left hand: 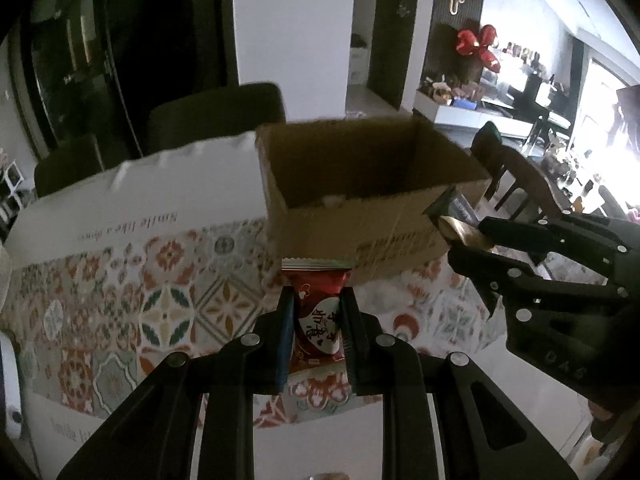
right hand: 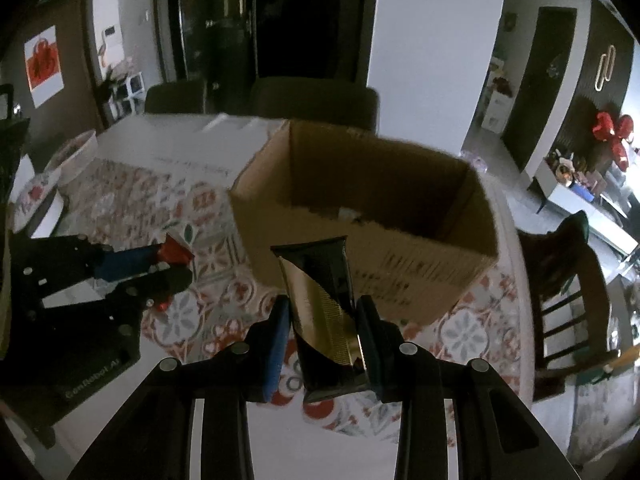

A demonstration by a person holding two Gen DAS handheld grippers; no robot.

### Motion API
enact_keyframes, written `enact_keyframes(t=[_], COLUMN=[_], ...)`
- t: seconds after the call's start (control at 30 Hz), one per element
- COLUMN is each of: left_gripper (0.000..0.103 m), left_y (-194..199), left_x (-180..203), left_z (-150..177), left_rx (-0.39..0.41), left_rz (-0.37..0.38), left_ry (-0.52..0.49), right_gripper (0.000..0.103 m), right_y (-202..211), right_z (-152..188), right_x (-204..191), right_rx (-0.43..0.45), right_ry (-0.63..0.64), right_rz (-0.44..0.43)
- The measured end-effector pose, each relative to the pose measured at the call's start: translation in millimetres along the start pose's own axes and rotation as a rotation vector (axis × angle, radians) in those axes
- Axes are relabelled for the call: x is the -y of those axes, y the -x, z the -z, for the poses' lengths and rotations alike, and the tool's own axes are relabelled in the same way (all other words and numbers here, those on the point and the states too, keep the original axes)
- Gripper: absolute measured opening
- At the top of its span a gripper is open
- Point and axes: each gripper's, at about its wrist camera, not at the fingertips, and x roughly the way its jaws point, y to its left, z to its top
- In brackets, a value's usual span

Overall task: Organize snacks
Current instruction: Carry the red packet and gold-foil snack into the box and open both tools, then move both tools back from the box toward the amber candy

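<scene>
Below centre, left wrist view: left tool (left hand: 316, 320) clamped on a red snack packet (left hand: 318, 312), narrow grip across the wrapper's middle, crimped top edge poking out toward the cardboard box (left hand: 360, 200). Right wrist view, lower centre: right tool (right hand: 322, 332) clamped on a black-and-gold snack packet (right hand: 320, 308), held upright just short of the box's near wall. Both packets off the counter (left hand: 100, 280), neither yet over the open top filling the upper centre of each view. Risks, judged: slippery film wrappers sliding out of a light pinch; a packet's leading edge catching the near rim and tipping the light box; the two tools, close side by side at the right edge of the left view, colliding over one opening. Box interior mostly shadowed, contents unclear.
</scene>
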Motion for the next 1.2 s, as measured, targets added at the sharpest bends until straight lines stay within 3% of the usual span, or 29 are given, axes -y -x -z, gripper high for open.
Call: enact_keyframes(t=[0.43, 0.87, 0.93, 1.03, 1.1, 1.13, 1.2], left_gripper=[0.022, 0.023, 0.029, 0.046, 0.048, 0.052, 0.055], left_y=[-6.6, -63.0, -67.5, -67.8, -65.5, -63.3, -58.3], left_x=[9.2, 14.0, 13.5, 12.1, 10.8, 10.0, 8.0], left_z=[-71.9, -120.7, -122.7, -124.2, -122.7, -121.3, -118.4], left_rx=[0.069, 0.006, -0.005, 0.012, 0.023, 0.028, 0.045], left_rz=[0.034, 0.083, 0.072, 0.036, 0.016, -0.001, -0.022], left_ry=[-0.01, 0.017, 0.02, 0.026, 0.022, 0.021, 0.02], right_gripper=[0.035, 0.035, 0.035, 0.036, 0.05, 0.062, 0.063], right_y=[5.6, -36.0, -43.4, -51.7, -56.3, -57.6, -57.6], right_z=[-46.3, -80.2, -83.4, -84.8, -84.2, -83.1, -81.3], right_x=[38.8, 81.8, 86.9, 92.8, 94.9, 96.0, 97.5], right_rx=[0.071, 0.05, 0.045, 0.042, 0.029, 0.031, 0.044], right_ry=[-0.064, -0.121, -0.128, -0.139, -0.15, -0.155, -0.153], right_rz=[0.004, -0.014, -0.017, -0.025, -0.006, -0.002, 0.009])
